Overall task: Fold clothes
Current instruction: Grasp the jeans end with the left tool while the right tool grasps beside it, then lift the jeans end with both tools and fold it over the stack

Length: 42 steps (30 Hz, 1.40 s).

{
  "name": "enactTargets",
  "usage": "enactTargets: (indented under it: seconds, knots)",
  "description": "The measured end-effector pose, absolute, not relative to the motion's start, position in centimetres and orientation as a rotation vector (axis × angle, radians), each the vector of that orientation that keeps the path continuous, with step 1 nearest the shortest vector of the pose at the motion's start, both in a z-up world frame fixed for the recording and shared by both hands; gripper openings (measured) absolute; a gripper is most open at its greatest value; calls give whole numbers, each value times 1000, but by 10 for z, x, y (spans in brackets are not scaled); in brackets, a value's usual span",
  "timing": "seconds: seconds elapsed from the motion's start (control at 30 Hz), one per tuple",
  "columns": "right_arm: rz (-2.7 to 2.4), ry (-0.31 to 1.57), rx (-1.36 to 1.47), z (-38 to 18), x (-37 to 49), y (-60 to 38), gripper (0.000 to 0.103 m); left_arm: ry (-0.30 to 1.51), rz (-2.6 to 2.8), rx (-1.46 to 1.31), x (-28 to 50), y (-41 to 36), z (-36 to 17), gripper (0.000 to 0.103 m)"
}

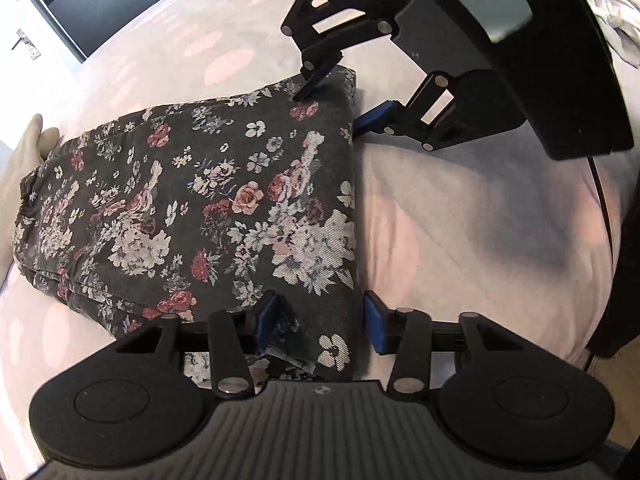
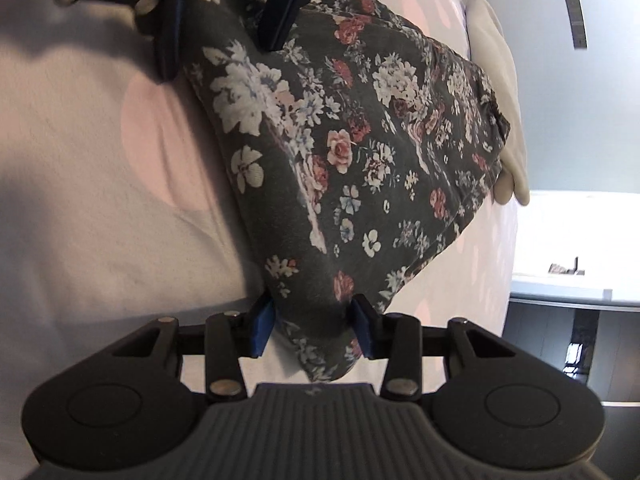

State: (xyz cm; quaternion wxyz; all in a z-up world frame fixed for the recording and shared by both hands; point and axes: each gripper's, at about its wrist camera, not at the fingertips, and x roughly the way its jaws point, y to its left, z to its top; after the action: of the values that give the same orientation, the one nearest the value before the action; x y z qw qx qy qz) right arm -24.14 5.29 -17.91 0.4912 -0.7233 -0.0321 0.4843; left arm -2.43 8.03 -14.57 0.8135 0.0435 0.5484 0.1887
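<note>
Left wrist view: one flowered garment (image 1: 192, 208) lies folded in layers on the bed (image 1: 460, 208). Its long side runs away to the left of both tools. The left tool (image 1: 320, 320) sits at the near corner of the right-hand edge. Its two blue pads are apart, one over the cloth and one over the sheet, so the edge lies between them and is not pinched. The right tool (image 1: 332, 104) is at the far corner of the same edge, also apart, one pad on top of the cloth and one beside it. Each tool has its own corner, so neither is nearer to the garment. A pale pillow (image 1: 36, 140) touches the far end. A white heap of cloth (image 1: 616, 12) lies well apart.

Right wrist view: the same garment (image 2: 360, 152) runs up and away from the right tool (image 2: 312, 328). The pads stand on both sides of the near corner and look close to it, but a firm pinch cannot be told. The left tool (image 2: 224, 20) is at the top, pads apart over the other corner.

Count: one garment, two tools, one pillow.
</note>
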Motion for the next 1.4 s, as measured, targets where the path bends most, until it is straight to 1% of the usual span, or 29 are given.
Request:
enactTargets:
  seconds: [0.03,0.1,0.13,0.17,0.2,0.23,0.3,0.33,0.6,0.87,1.17,1.3,1.4]
  knots:
    - [1174,-86,-1759,-180,-241,54,41,1169,401,88,-24,81,-145,38]
    - [1170,-100,-1770,-183,-241,54,36,1168,396,75,-24,82,-144,30]
    - [1167,-107,-1778,-184,-242,54,30,1167,392,67,-23,83,-143,28]
    - [1164,-112,-1785,-185,-243,55,28,1167,388,62,-23,83,-142,23]
    - [1159,-106,-1782,-184,-244,56,24,1166,384,58,-23,83,-141,19]
    - [1155,-100,-1779,-182,-245,57,20,1164,382,51,-23,84,-140,18]
    - [1147,-87,-1771,-178,-247,60,17,1157,375,36,-26,87,-135,13]
    - [1147,-70,-1750,-173,-248,61,15,1150,374,28,-27,87,-132,13]
    - [1158,-8,-1646,-129,-274,60,12,1118,346,-51,-50,97,-98,11]
    - [1240,37,-1650,-85,-319,54,10,1099,290,-38,-78,97,-58,10]
    - [1384,113,-1693,-46,-366,38,9,1085,158,-141,-103,99,-26,10]
    - [1380,102,-1689,-38,-366,43,9,1060,159,-153,-105,111,-12,10]
    - [1357,76,-1659,-22,-360,41,9,1041,160,-163,-107,120,-1,10]
